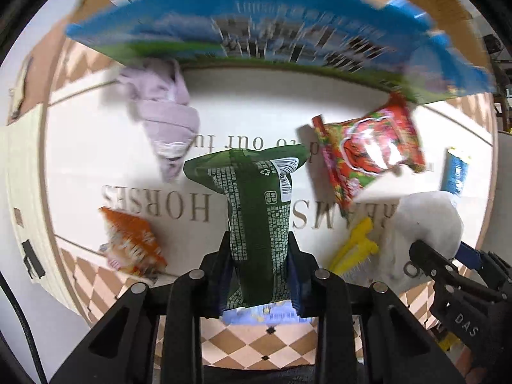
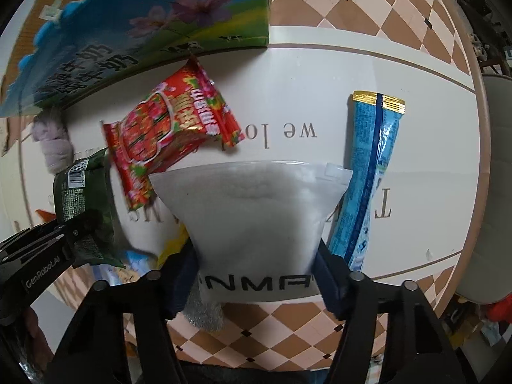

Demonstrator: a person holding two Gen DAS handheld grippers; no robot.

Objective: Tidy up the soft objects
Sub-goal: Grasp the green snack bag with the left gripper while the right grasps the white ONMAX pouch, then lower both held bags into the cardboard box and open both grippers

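Gripping the green packet (image 1: 259,224) low on its body, left claw (image 1: 259,275) clamped narrow, pads pinching the foil on both sides so the packet stands up between them above the white surface (image 1: 256,112). Keep that pinch firm; foil looks slippery and the top half flares wide, likely to swing on any quick move. Lift straight before carrying, to clear the small orange packet (image 1: 134,243) just to the left and the lilac cloth (image 1: 166,118) farther off.

Straddling the white zip bag (image 2: 252,220) with the right claw (image 2: 256,272), blue pads against both flanks near the printed end; jaws moderately wide, seemingly pressing the bag, though squeeze looks light. Worth closing a little more before raising: soft filling gives, and the bag may sag or slide out. Mind the yellow item (image 1: 355,249) partly under the bag's edge, and the red packet (image 2: 169,131) overlapping its far corner; could drag along.

Blue sachet (image 2: 368,179) lying beside the bag on the right, touching or nearly so; leave undisturbed.

Farther back, the big blue-and-green carton (image 2: 134,32), probably the destination. Carry both loads high enough to pass its rim, then release inside, not over the edge.
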